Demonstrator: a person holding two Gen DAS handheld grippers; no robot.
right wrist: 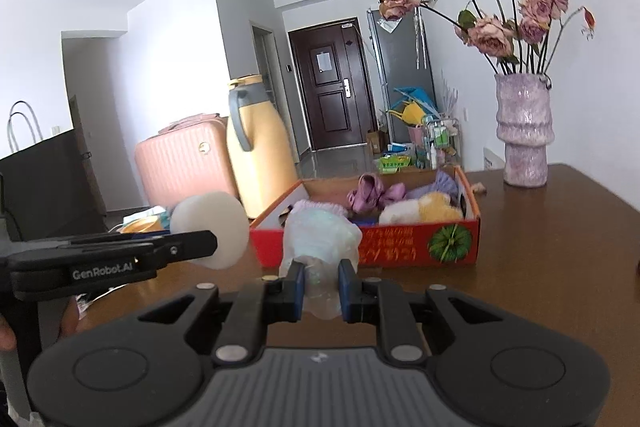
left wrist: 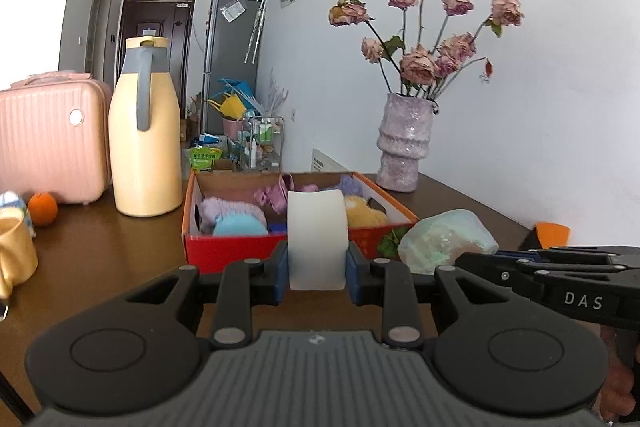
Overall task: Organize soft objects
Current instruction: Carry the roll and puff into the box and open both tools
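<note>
Carrying step, judging by both loads held short of the box (left wrist: 394, 205). Left gripper (left wrist: 317, 261) closed on a white sponge (left wrist: 317, 239); right gripper (right wrist: 321, 285) pinching a pale bag (right wrist: 320, 237). Next: over the rim, above the soft things inside, then release.

You are working in bright, even daylight; the white wall behind the vase (left wrist: 405, 143) is washed pale. Shadows beneath the vase are soft and faint. The brown table (left wrist: 100, 251) shows a dull sheen left of the vase. Fisheye bending curves walls and door frames strongly, and the corners go dark. The white sponge (left wrist: 317, 239), close to the lens, looks slightly soft.
</note>
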